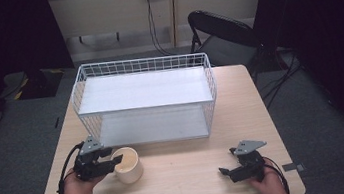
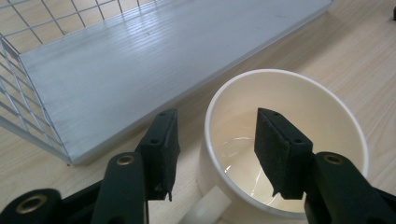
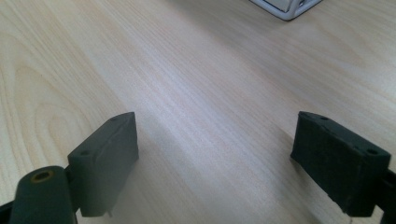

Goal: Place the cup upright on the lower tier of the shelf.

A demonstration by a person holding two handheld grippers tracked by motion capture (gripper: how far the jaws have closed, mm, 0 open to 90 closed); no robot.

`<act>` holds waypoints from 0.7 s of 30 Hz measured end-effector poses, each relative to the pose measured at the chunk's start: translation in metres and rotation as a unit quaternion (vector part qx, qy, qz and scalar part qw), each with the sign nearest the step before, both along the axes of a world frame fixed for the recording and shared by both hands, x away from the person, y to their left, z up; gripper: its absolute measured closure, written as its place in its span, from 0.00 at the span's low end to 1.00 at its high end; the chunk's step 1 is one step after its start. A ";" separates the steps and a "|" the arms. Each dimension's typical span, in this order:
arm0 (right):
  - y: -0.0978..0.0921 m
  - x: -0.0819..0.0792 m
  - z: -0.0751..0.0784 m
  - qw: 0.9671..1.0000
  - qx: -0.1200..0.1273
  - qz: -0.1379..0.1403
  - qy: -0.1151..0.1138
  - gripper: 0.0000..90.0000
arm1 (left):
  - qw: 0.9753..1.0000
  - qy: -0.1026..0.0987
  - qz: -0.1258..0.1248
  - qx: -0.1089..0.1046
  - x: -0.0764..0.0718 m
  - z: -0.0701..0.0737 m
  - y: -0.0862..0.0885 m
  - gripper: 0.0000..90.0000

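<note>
**Left jaws straddle the mug rim, not yet closed**

Currently the cream mug [image 1: 127,166] stands upright on the desk [image 1: 190,175], front-left, just in front of the white wire rack [image 1: 146,100]. The left hand-held gripper [image 2: 215,135] is right at it: jaws apart, one pad outside the wall, the other inside the bowl, so the rim section near the handle sits between them. No clamping visible. The right hand-held gripper [image 1: 230,169] rests well apart at front-right, jaws wide over bare wood. Left is clearly the nearer one; I'd judge closing on the rim comes next.
</note>
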State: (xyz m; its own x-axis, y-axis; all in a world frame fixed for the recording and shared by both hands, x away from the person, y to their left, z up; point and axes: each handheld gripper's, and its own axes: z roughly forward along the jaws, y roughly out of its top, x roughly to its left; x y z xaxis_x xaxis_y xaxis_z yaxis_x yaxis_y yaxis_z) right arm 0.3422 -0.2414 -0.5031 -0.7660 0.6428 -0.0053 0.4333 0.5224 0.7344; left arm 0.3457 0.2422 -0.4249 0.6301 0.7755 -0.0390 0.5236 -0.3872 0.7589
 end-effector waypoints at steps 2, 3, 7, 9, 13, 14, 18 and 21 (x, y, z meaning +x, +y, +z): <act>0.000 0.000 0.000 1.000 0.000 0.000 0.000 0.15 | 1.000 0.001 0.002 0.000 0.000 -0.001 -0.001 0.57; 0.000 0.000 0.000 1.000 -0.001 0.000 0.000 0.15 | 1.000 0.002 0.001 0.002 0.001 -0.002 -0.001 0.59; 0.000 0.000 0.000 1.000 -0.001 0.000 0.000 0.15 | 1.000 0.004 0.003 0.004 0.002 -0.003 -0.002 0.61; 0.000 0.000 0.000 1.000 0.000 0.000 0.000 0.15 | 1.000 0.006 0.002 0.006 0.002 -0.004 -0.002 0.63; 0.000 0.000 0.000 1.000 0.000 0.000 0.000 0.15 | 1.000 0.010 0.004 0.009 0.002 -0.006 -0.003 0.65; 0.000 0.000 0.000 1.000 0.000 0.000 0.000 0.15 | 1.000 0.010 0.004 0.008 0.003 -0.006 -0.003 0.66; 0.000 0.000 0.000 1.000 -0.001 0.000 0.000 0.15 | 1.000 0.013 0.005 0.007 0.002 -0.007 -0.003 0.69; 0.000 0.000 0.000 1.000 -0.001 0.000 0.000 0.15 | 1.000 0.016 0.005 0.010 0.003 -0.008 -0.003 0.70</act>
